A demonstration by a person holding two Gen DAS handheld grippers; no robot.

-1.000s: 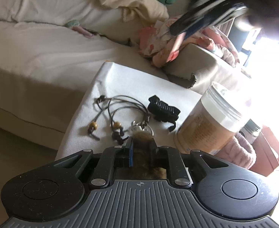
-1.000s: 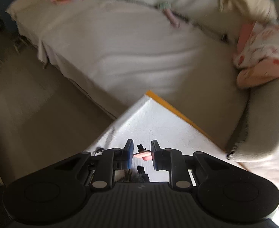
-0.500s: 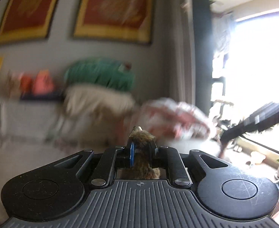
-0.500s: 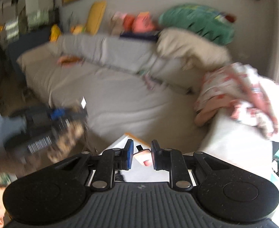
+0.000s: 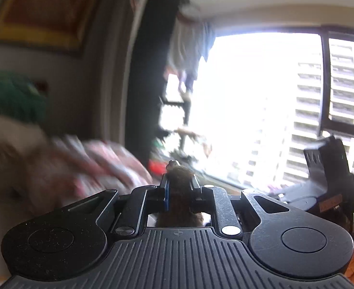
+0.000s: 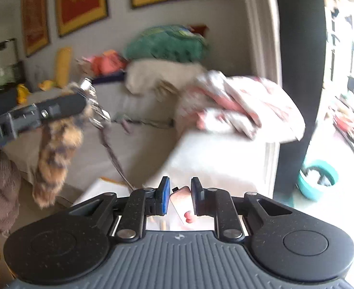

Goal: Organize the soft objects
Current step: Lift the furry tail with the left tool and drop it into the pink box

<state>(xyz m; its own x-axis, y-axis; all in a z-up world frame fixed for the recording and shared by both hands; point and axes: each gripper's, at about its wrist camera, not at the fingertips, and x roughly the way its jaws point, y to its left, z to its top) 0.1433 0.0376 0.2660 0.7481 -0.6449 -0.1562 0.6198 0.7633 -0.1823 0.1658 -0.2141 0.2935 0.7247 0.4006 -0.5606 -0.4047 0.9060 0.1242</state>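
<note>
Clamping my left claw (image 5: 179, 183) on the furry brown tail (image 6: 54, 149), long axis hanging down below the jaws. My right claw (image 6: 180, 192) pinched a small pink piece (image 6: 182, 201); sofa (image 6: 140, 144) lay ahead-below.

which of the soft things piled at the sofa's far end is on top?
The green cushion. It sits highest against the wall, on the beige cushion; the pink-and-white patterned blanket lies lower, draped over the sofa arm to their right.

Grey sofa (image 6: 138, 144), patterned blanket (image 6: 244, 103) on its armrest, green cushion (image 6: 167, 44)
</note>
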